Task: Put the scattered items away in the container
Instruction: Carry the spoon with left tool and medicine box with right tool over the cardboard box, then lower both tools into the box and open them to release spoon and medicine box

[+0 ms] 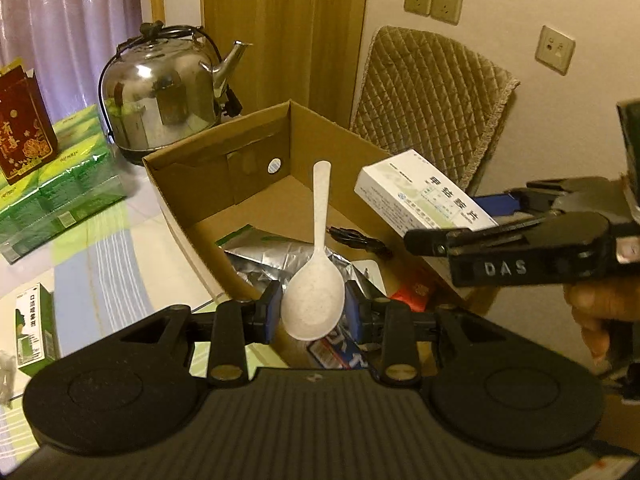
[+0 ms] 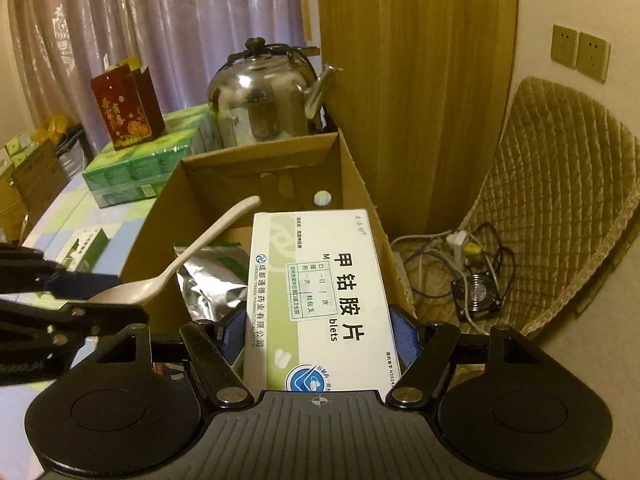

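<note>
White speckled spoon [image 1: 313,298] was held bowl-down, handle tilted, above the open cardboard box [image 1: 224,168]. White-green medicine carton [image 2: 320,300] hung level over the box's right wall.

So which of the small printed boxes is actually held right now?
The white medicine box, clamped in the right hand-held gripper above the cardboard box. The green-and-white box lies untouched on the table; the red box stands on green packs.

A: What reads clearly?
B: "DAS" in white on the right claw [image 1: 452,220] at three o'clock. The white medicine box [image 2: 320,300] says "甲钴胺片", "成都通德药业有限公司", "blets".
A: And the red box [image 1: 22,128]?
B: Gold "有喜", at nine o'clock.
</note>
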Motion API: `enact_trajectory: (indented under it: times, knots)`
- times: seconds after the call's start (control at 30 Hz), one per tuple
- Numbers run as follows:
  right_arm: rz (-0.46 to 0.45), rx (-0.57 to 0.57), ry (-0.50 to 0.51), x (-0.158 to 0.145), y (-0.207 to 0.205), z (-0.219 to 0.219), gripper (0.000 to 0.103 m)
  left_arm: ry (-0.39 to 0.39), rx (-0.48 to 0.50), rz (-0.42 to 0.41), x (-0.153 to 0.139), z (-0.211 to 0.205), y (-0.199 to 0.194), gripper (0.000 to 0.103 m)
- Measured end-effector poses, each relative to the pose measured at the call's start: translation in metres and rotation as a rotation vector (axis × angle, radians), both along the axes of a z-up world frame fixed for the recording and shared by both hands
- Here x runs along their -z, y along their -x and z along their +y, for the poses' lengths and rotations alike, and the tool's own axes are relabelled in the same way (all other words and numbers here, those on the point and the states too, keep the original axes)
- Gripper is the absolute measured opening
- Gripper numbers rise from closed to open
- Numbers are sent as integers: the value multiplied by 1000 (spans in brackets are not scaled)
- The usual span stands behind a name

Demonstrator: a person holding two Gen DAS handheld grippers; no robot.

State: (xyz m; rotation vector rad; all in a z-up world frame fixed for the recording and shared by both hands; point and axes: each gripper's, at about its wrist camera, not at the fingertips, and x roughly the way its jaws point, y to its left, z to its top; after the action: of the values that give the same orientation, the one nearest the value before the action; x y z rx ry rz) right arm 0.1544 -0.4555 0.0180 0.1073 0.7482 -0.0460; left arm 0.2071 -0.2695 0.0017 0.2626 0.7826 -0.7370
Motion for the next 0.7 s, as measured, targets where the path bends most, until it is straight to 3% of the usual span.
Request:
enact_trajectory:
  times: [0.3, 0.7]
  knots:
    - [16, -16, -13, 15, -8, -7, 69, -15, -43, 36, 17, -14, -20, 28]
    - [31, -24, -10, 18, -12, -4, 69, -6, -76, -28, 5, 8, -11, 34]
